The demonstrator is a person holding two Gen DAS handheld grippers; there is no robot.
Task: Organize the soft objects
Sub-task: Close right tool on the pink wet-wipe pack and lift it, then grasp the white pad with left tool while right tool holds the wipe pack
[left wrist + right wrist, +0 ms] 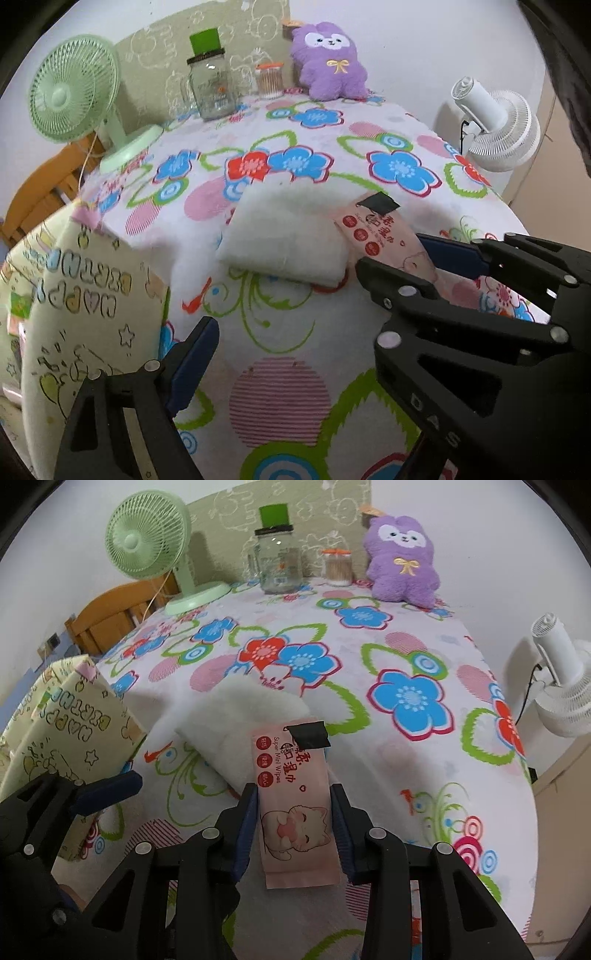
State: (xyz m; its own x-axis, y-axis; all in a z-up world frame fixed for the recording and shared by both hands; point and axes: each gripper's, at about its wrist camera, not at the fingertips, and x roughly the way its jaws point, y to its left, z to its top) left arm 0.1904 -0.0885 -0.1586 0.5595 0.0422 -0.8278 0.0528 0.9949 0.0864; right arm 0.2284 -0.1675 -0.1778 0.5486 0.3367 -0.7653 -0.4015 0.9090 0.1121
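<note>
The right gripper (295,827) has its jaws closed against the two long sides of a pink wipes packet (293,808), which points away from the camera and bears a cat drawing and a strip of black tape (309,734) at its far end. The packet's far end lies just beside, possibly overlapping, a folded white cloth (240,723) resting on the flowered tablecloth (406,768) that covers the surface. In the left wrist view the left gripper (317,291) hangs above the cloth-covered surface with its jaws spread wide, holding nothing; the white cloth (284,236) lies ahead of it. A cream gift box (74,731) printed with birthday lettering stands at the left edge. Along the far edge stand a green fan (155,542), a glass jar (277,557) with a green lid, a small jar of sticks (337,566) and a purple plush toy (400,559). A white fan (561,679) stands off the right side.
</note>
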